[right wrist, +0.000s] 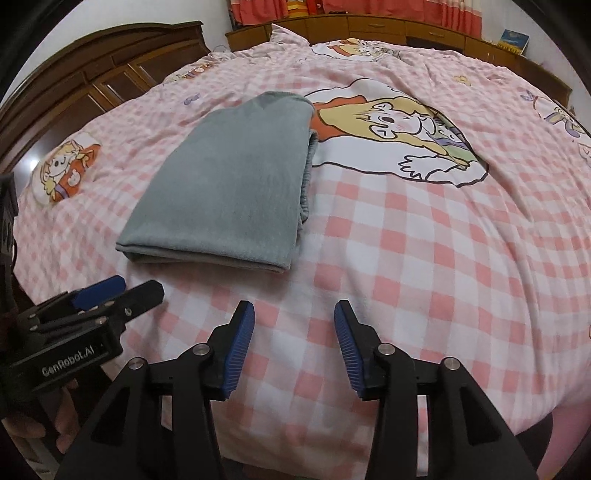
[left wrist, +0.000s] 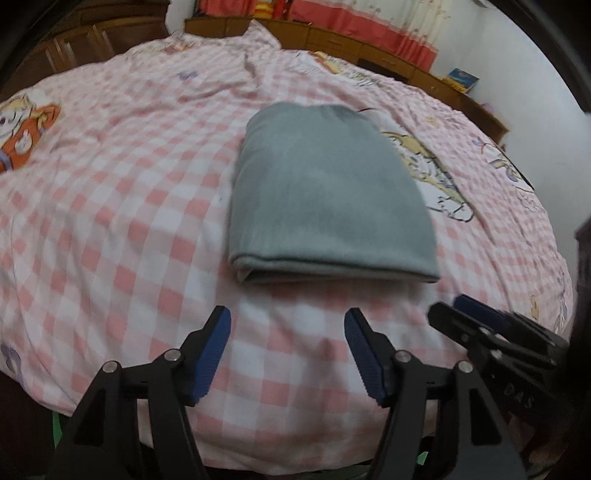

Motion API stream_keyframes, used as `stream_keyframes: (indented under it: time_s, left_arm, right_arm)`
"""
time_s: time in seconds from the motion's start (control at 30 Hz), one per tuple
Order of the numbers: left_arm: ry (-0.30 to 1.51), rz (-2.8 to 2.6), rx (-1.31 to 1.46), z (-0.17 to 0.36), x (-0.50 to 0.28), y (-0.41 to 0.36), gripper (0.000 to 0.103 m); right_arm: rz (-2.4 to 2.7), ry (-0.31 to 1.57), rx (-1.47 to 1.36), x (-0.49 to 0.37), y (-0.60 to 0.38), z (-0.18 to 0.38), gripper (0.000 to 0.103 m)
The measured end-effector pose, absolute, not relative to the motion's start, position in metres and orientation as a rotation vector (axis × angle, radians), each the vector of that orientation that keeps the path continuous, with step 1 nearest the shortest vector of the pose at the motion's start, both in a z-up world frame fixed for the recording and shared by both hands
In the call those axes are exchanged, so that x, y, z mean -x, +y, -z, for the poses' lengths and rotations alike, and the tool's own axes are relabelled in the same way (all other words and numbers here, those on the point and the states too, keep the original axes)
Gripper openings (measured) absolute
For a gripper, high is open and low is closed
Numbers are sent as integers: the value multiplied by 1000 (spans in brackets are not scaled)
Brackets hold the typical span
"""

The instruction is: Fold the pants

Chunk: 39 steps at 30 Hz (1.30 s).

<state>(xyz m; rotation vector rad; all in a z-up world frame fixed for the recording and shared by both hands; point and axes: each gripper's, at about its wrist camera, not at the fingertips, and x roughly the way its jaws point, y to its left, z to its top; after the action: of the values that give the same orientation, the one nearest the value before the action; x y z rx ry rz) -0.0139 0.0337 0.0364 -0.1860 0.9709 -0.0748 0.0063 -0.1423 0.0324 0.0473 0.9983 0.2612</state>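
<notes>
Grey pants (left wrist: 328, 192) lie folded into a flat rectangle on the pink checked bedspread (left wrist: 129, 206), the thick folded edge toward me. In the right wrist view the pants (right wrist: 229, 184) lie ahead and to the left, their gathered waistband along the right side. My left gripper (left wrist: 288, 321) is open just short of the near fold, nothing between its blue pads. My right gripper (right wrist: 294, 312) is open too, over bare bedspread (right wrist: 406, 258) and empty. Each gripper shows in the other's view: the right gripper (left wrist: 476, 317) at the right edge, the left gripper (right wrist: 122, 291) at the left edge.
A dark wooden headboard (right wrist: 92, 74) stands at the left and low wooden cabinets (right wrist: 369, 26) run along the far side under red curtains. A book (right wrist: 513, 38) rests on the cabinet top. The bed's near edge (left wrist: 295, 458) lies just below the fingers. A hand (right wrist: 33, 424) holds the left gripper.
</notes>
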Motion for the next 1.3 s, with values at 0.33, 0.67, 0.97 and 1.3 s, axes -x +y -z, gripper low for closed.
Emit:
stream_keyframes:
  time_s: [0.33, 0.67, 0.97, 1.3]
  left_arm:
    - [1026, 36, 176, -15, 0, 38, 82]
    - [1042, 32, 162, -9, -4, 35, 91]
    - [1038, 51, 172, -7, -3, 37, 94]
    - [1032, 51, 172, -6, -3, 38, 94]
  right_arm:
    - [-247, 1024, -38, -11, -135, -8, 59]
    - [-247, 1015, -42, -12, -136, -5, 59]
    - [-249, 1013, -50, -13, -137, -5, 59]
    - [-247, 1013, -47, -14, -137, -5, 59]
